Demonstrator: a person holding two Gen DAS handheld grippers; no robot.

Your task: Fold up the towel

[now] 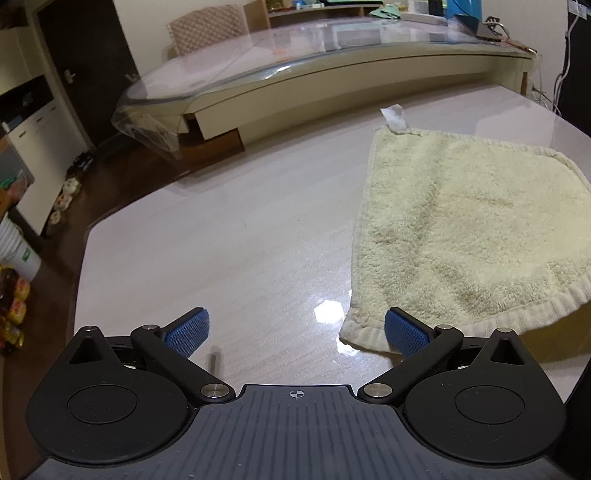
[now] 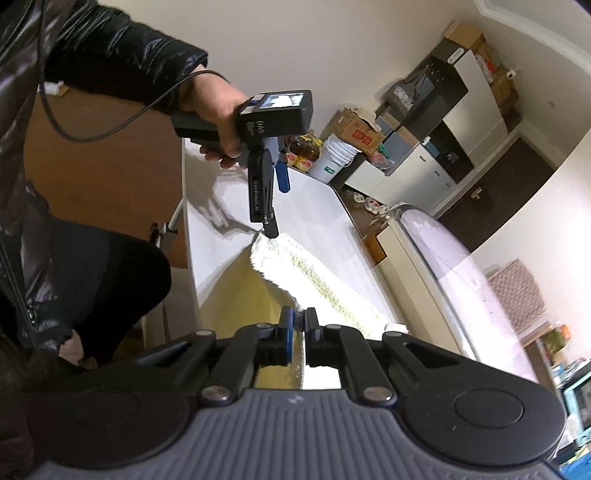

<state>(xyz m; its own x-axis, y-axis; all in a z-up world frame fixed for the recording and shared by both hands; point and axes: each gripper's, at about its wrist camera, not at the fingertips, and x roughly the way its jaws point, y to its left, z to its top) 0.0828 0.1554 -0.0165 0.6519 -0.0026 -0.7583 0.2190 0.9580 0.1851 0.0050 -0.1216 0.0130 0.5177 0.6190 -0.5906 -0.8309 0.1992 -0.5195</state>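
Observation:
A cream terry towel [image 1: 461, 229] lies on the glossy pale table [image 1: 229, 236], with a white label [image 1: 394, 117] at its far corner. Its near right edge is lifted off the table. My left gripper [image 1: 295, 332] is open, low over the table, with its right pad [image 1: 406, 334] at the towel's near left corner. In the right wrist view my right gripper [image 2: 298, 332] is shut on the towel's edge [image 2: 295, 299] and holds it up. The towel [image 2: 314, 273] stretches away toward the left gripper [image 2: 275, 206], held in a hand.
A second table with a clear plastic cover [image 1: 295, 55] stands beyond. A chair [image 1: 207, 29] sits behind it. Bottles [image 1: 13, 302] and a white bucket [image 1: 14, 243] stand on the floor to the left. The person's body [image 2: 44, 221] is close on the left.

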